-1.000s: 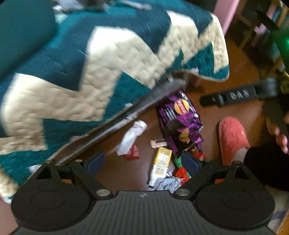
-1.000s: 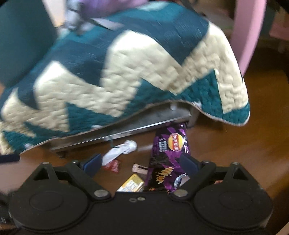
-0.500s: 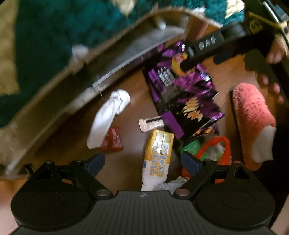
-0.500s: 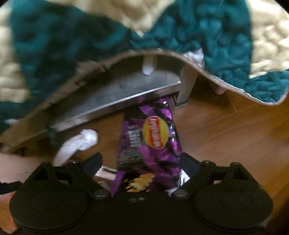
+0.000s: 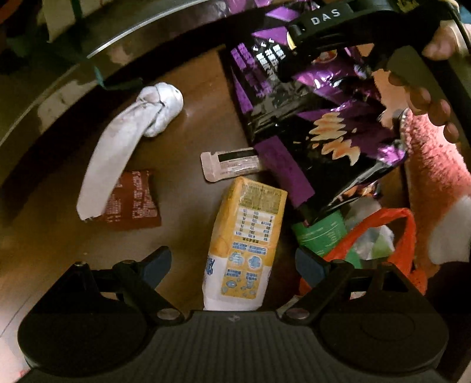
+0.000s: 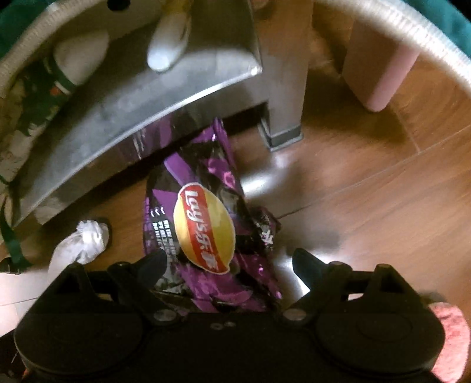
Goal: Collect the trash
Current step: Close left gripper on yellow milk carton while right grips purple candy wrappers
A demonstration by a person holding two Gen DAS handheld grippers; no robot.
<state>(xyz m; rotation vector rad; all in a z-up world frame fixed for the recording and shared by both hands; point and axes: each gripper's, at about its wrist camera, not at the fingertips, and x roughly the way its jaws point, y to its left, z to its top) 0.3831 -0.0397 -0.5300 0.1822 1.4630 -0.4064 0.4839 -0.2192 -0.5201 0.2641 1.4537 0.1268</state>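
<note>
Left gripper (image 5: 232, 263) points down at the brown wooden floor (image 5: 188, 97), jaws wide apart, nothing clamped; a yellow-and-white printed snack packet (image 5: 245, 241) lies on the floor between the two fingertips, not touched as far as visible; left of it a dark red flat sachet (image 5: 132, 203) with a knotted white plastic bag (image 5: 126, 138) lying partly over its upper left corner; a small pale pink flat sachet (image 5: 232, 163) just above the yellow packet, its right end tucked under a large crumpled purple-and-black chip bag (image 5: 312, 123); a green packet (image 5: 321, 232) and an orange plastic bag (image 5: 382, 232) sit by the right fingertip, below the chip bag; a fuzzy pink slipper (image 5: 432, 165) at right edge; right gripper (image 6: 229, 262) hangs over the chip bag (image 6: 206, 224) near the grey metal bed frame (image 6: 141, 106), jaws wide apart, not clamped; the bag's yellow-red logo sits between the fingertips, left fingertip over the bag's left edge, contact unclear; the bag's top end runs under the frame beside the frame leg (image 6: 282, 88); knotted white bag (image 6: 79, 241) on the floor left of it; a teal quilt with a cream edge (image 6: 412, 32) hangs above; in the left wrist view the right gripper's black body (image 5: 338, 26) and the person's hand (image 5: 429, 97) holding it cross the chip bag's top.
</note>
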